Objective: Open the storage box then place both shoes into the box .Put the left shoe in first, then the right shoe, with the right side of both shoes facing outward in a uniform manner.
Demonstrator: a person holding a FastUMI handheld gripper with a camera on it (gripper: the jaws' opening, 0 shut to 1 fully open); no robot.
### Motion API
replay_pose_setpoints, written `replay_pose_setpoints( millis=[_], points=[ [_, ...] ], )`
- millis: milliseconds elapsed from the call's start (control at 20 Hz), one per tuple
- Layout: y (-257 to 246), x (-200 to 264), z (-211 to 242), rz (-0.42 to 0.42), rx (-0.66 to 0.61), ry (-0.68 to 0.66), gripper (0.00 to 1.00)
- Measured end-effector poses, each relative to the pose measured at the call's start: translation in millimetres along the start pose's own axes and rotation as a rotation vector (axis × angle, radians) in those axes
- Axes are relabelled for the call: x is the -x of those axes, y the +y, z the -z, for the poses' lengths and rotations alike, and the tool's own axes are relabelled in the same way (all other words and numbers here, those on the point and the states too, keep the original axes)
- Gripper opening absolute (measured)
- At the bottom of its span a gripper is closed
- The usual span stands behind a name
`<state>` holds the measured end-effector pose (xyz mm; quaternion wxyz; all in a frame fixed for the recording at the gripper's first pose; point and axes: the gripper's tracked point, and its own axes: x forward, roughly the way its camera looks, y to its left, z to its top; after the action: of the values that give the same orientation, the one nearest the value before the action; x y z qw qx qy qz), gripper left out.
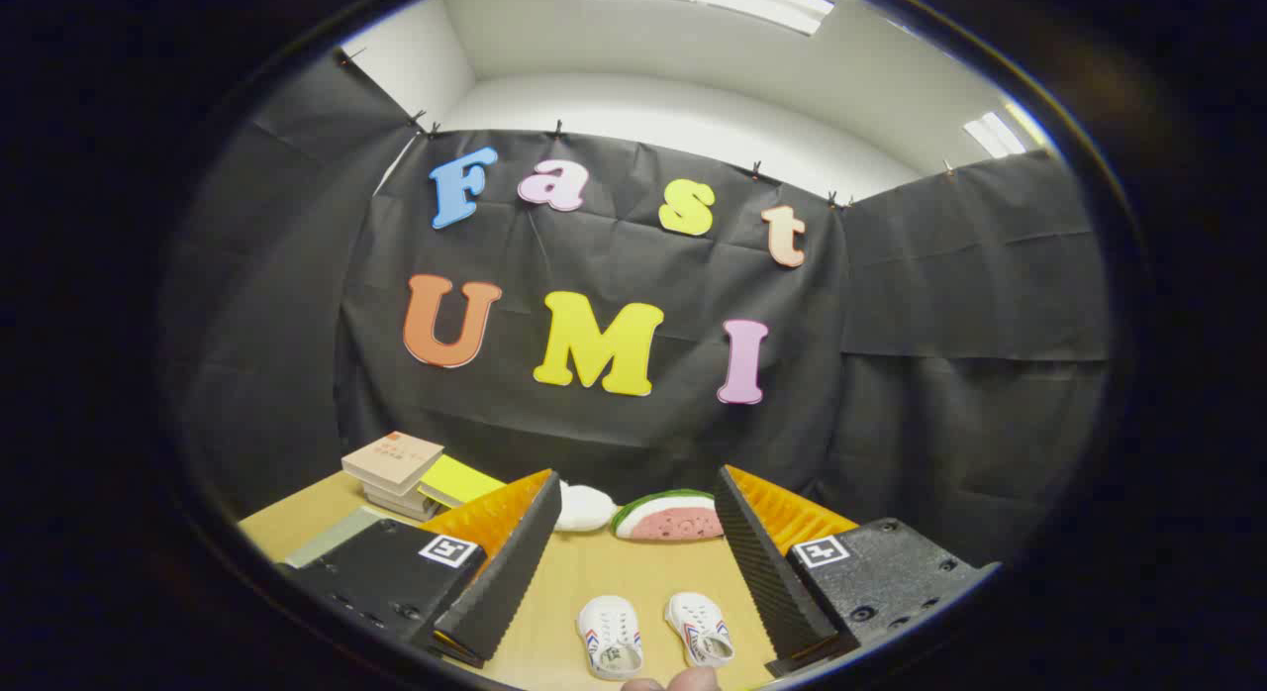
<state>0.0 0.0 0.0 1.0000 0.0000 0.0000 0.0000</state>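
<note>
My claw (633, 562) hangs wide apart, grasping nothing, over a tan tabletop (584, 582) backed by black cloth under white walls. Between my fingers lie two white shoes (655, 634), side by side. Beyond them sit a watermelon-slice toy (671, 516) and something white (584, 508) (half hidden by my left finger). Stacked books (401, 470) sit far left.

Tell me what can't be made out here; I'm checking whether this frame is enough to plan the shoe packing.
- Storage box: the flat grey thing behind the left finger may be it; the finger hides most of it.
- Open gripper: grips nothing.
- Two white shoes between the fingers: too small to tell left from right.
- White soft thing beside the watermelon toy: partly hidden by the left finger.
- Fingertips of a hand: cut off by the edge.
</note>
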Motion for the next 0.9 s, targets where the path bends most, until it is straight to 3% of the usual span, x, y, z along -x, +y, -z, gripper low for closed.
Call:
replay_pose_setpoints(
  millis=[650, 900],
  points=[
    [-29.1, 6.6, 9.7, 0.010, -0.064, 0.014, 1.00],
    [-20.5, -3.5, 3.5, -0.029, -0.082, 0.000, 1.00]
  ],
)
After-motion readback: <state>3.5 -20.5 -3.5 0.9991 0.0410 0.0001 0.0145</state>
